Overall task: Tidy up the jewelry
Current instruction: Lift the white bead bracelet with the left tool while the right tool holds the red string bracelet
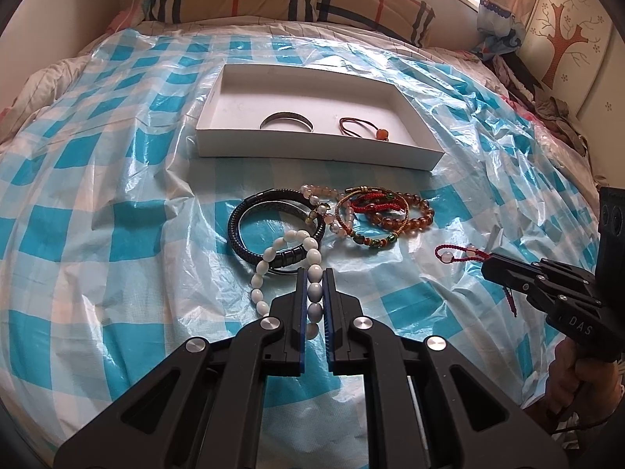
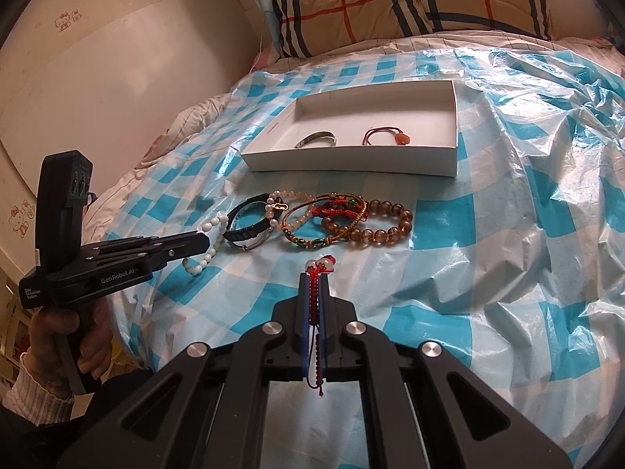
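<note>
Both claws loaded, both parked short of the box; this is mid-transfer, pickup done, drop-off not yet.

Left claw (image 1: 315,273): pinched nearly closed on the white beads (image 1: 289,265); one side of the loop runs between the pads, the rest hangs forward; from the right wrist view it dangles clear of the bed (image 1: 97,195).

Right claw (image 2: 315,277): pinched nearly closed on the red cord (image 2: 314,305); its pale beads and knot poke out past the tips, tail trails back between the fingers.

Box (image 1: 312,158): white, open, lying on the checked plastic sheet (image 1: 117,273) beyond the pile; already holds a silver bangle (image 1: 286,121) and a cord with an orange bead (image 1: 361,127); left part of the floor looks free.

Pile (image 1: 332,215): black leather band, pale bead strand, green-gold cord, amber beads; overlapping, between the claws and the box; not sorted yet.

Next move, my read: carry each claw forward over the pile and past the near wall of the box, then open over bare floor, apart from the two pieces inside; keep the white loop high, it hangs low enough to snag the pile or the rim; the red tail may cling to the pads on release.
</note>
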A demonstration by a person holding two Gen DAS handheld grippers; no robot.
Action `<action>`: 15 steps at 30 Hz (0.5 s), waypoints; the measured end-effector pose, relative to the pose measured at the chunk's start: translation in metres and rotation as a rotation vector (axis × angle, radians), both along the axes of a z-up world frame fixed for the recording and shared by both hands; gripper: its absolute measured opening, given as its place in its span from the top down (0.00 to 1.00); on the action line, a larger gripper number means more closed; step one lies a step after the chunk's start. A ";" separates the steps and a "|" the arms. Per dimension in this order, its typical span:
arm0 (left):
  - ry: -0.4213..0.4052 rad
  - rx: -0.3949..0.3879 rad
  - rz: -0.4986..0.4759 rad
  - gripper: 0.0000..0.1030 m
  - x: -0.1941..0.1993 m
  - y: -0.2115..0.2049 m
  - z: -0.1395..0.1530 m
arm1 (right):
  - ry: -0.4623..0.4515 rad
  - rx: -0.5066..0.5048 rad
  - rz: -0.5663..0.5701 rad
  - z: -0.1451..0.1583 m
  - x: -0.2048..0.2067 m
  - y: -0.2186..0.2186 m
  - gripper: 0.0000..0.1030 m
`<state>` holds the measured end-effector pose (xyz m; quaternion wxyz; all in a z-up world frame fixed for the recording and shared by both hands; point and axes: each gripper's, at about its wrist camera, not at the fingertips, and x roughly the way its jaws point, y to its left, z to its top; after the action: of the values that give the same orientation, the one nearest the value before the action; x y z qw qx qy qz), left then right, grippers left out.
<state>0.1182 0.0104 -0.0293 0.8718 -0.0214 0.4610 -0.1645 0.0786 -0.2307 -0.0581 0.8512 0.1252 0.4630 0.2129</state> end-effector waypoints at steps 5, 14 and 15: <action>-0.001 0.000 0.000 0.94 0.000 0.000 0.000 | -0.001 0.001 -0.001 0.000 0.000 0.000 0.96; -0.011 -0.005 0.011 0.94 -0.001 0.000 0.004 | -0.017 0.007 -0.007 0.006 0.001 0.000 0.96; -0.012 -0.006 0.012 0.94 -0.001 0.000 0.005 | -0.019 0.008 -0.008 0.007 0.001 0.000 0.96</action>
<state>0.1177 0.0103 -0.0245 0.8755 -0.0257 0.4550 -0.1607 0.0793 -0.2304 -0.0514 0.8558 0.1283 0.4538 0.2125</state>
